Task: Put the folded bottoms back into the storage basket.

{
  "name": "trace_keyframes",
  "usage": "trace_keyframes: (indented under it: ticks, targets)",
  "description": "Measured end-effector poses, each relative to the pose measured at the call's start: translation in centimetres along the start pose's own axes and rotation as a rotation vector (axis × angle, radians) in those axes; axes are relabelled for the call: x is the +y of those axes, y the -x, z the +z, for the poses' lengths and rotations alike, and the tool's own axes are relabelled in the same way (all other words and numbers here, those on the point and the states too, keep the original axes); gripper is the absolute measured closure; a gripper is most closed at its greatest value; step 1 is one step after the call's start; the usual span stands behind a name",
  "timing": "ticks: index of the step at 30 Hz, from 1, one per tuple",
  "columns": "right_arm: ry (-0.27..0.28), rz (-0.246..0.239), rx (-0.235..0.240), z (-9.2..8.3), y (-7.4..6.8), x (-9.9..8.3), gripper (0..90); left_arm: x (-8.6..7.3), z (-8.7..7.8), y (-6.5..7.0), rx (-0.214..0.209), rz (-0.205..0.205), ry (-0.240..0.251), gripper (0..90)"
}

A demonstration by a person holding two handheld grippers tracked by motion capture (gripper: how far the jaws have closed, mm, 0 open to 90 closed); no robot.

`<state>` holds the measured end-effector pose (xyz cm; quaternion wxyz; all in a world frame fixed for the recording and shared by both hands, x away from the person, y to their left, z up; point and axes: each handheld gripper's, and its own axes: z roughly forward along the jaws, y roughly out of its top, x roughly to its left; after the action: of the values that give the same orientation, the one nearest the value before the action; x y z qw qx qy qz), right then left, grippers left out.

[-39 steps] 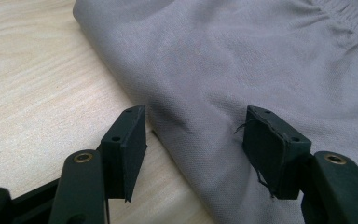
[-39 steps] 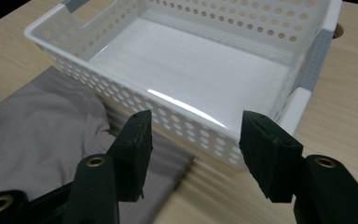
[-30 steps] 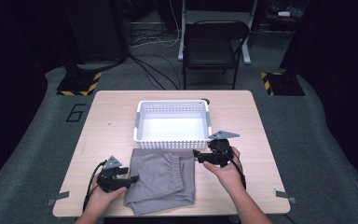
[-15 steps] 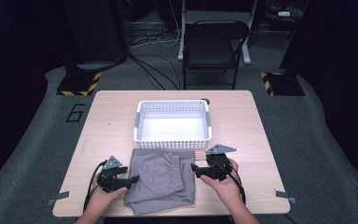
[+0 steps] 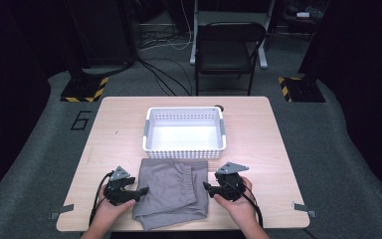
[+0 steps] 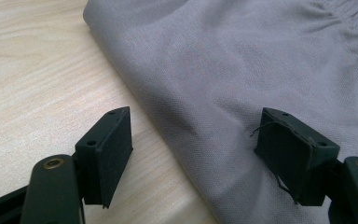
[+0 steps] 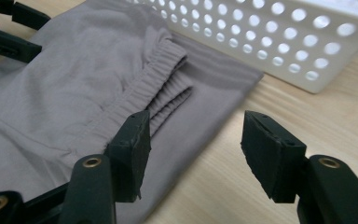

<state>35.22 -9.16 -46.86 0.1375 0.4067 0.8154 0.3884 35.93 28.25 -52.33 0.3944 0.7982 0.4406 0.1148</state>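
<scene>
On your light wooden table [image 5: 258, 129], folded grey fabric shorts [image 5: 171, 191] lie between your left gripper [image 5: 140, 190] and right gripper [image 5: 206, 187], jaws wide.

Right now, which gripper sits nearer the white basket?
The right gripper: it lies by the grey garment's right edge, closer to the basket than the left gripper.

grey shorts [image 5: 171, 191], white perforated basket [image 5: 184, 148], pale woodgrain table [image 5: 268, 134]
</scene>
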Motion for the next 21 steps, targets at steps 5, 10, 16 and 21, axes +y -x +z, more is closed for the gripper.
trace_keyframes:
  ticks: [5, 10, 16, 21]
  targets:
    - [-0.018, -0.023, -0.024, 0.6, -0.5, -0.3, 43.5, 0.0, 0.0, 0.0, -0.007, 0.001, -0.004, 23.1]
    - [-0.043, 0.003, 0.034, 1.0, -0.4, -0.5, 47.5, 0.0, 0.0, 0.0, -0.016, 0.002, -0.002, 21.9]
    - [-0.068, 0.024, 0.042, 1.7, -0.6, -0.9, 49.8, 0.0, 0.1, 0.1, -0.025, 0.012, -0.007, 19.1]
    - [-0.101, 0.001, 0.028, 2.6, -0.9, -1.2, 50.2, 0.1, 0.0, 0.1, -0.025, 0.016, -0.016, 19.4]
